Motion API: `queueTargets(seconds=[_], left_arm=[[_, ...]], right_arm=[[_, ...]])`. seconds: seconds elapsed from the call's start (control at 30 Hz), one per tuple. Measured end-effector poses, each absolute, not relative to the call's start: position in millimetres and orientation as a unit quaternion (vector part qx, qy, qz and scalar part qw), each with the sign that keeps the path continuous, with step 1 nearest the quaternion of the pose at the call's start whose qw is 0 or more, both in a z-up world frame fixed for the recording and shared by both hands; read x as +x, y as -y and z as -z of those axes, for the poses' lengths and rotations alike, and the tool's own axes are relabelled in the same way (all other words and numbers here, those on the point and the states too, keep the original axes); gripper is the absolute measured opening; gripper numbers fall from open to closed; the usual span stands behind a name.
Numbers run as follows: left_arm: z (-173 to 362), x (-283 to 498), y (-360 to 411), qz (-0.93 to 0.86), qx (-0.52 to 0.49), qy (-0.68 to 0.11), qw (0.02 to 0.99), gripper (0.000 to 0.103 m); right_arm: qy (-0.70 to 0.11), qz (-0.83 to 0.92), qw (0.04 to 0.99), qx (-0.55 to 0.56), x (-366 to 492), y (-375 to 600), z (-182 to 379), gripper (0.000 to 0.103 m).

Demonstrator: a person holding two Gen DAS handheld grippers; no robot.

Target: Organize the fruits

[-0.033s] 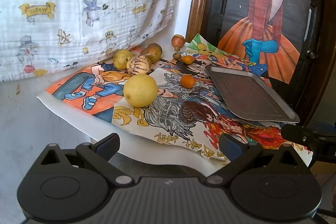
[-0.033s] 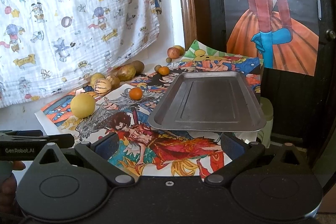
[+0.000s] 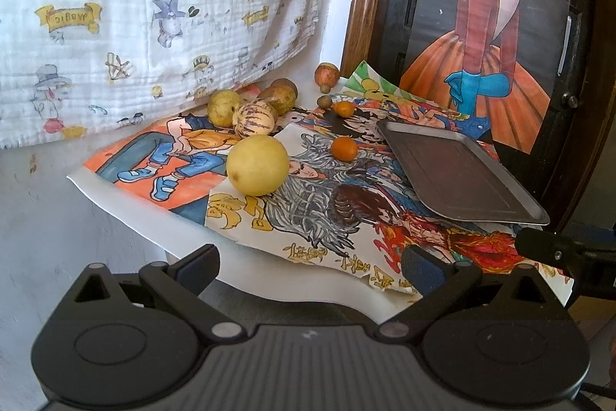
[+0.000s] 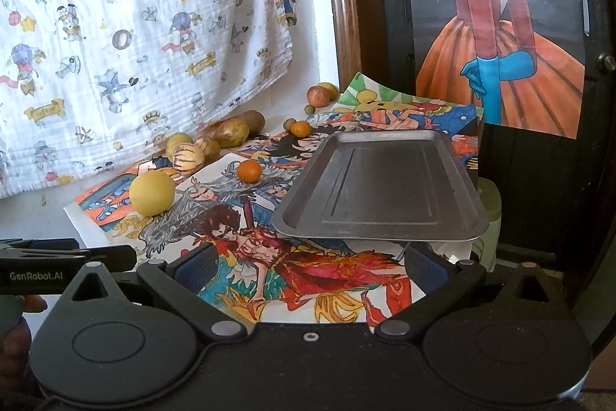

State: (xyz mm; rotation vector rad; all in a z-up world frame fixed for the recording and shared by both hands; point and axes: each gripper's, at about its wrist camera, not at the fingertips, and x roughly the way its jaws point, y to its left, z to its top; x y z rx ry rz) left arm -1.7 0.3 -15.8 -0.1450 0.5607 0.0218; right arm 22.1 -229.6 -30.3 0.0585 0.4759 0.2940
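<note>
Nothing sits on the metal tray (image 4: pixel 381 180) yet; every fruit, from the near yellow fruit (image 3: pixel 257 165) to the far apple (image 3: pixel 326 75), waits left of it. Left gripper (image 3: pixel 308 262) and right gripper (image 4: pixel 308 262) both gape, holding nothing.

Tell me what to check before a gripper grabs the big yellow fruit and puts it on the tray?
1. Left gripper open: ok.
2. Right gripper open: ok.
3. Big yellow fruit free, nothing on top of it: ok.
4. Metal tray has room: ok, nothing lies in it.
5. Tray sits steady: cannot tell; its near edge seems to overhang the drawings.
6. Small orange fruit clear of the path: ok.
</note>
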Motion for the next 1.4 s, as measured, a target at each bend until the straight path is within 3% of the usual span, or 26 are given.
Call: queueTargets(seconds=[0.27, 0.63, 0.87, 1.03, 1.4], left_arm=[[13, 3, -11, -0.029, -0.084, -0.277, 0.957, 0.103], [3, 30, -47, -0.051, -0.099, -0.262, 0.959, 0.103], [6, 66, -59, -0.043, -0.096, -0.271, 0.957, 0.103], [12, 90, -63, -0.040, -0.098, -0.278, 0.955, 0.103], [25, 125, -67, -0.027, -0.088, -0.292, 0.952, 0.098]], right_arm=[[-0.241, -0.166, 0.956, 0.016, 34, 227, 22, 0.103], [-0.263, -0.266, 0.927, 0.010, 105, 200, -31, 0.103], [-0.342, -0.322, 0.882, 0.028, 188, 164, -50, 0.103], [-0.384, -0.332, 0.862, 0.016, 237, 140, -34, 0.102], [-0.402, -0.338, 0.850, -0.032, 277, 119, 19, 0.079]])
